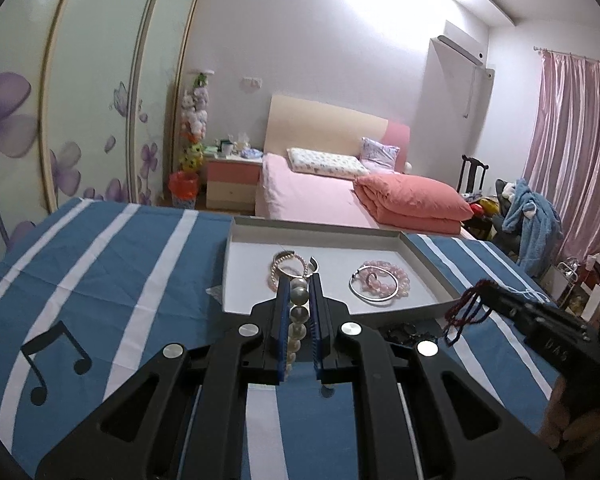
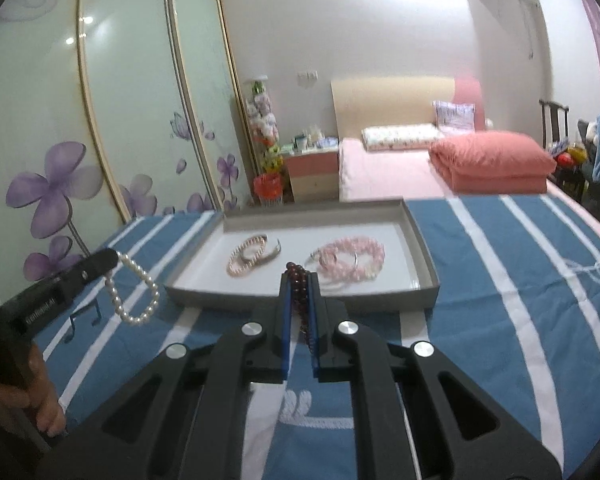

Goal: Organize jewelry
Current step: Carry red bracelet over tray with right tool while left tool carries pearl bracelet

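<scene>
A shallow grey-white tray (image 1: 424,258) (image 2: 422,240) lies on the blue striped cloth. It holds a pink pearl bracelet (image 2: 246,258), a silver cuff (image 2: 272,254), pink bead bracelets (image 1: 388,280) (image 2: 350,256) and a silver bangle (image 1: 374,296). My left gripper (image 1: 299,284) is shut on a white pearl bracelet (image 1: 298,312) (image 2: 134,292), held above the cloth just before the tray's near left edge. My right gripper (image 2: 299,280) is shut on a dark red bead bracelet (image 2: 300,296) (image 1: 466,308), held just before the tray's near edge.
A dark small item (image 1: 410,334) lies on the cloth near the tray's front right corner. Behind the table are a pink bed (image 1: 312,196), a nightstand (image 1: 232,180), a flowered wardrobe (image 1: 60,120) and a cluttered chair (image 1: 532,216) by pink curtains.
</scene>
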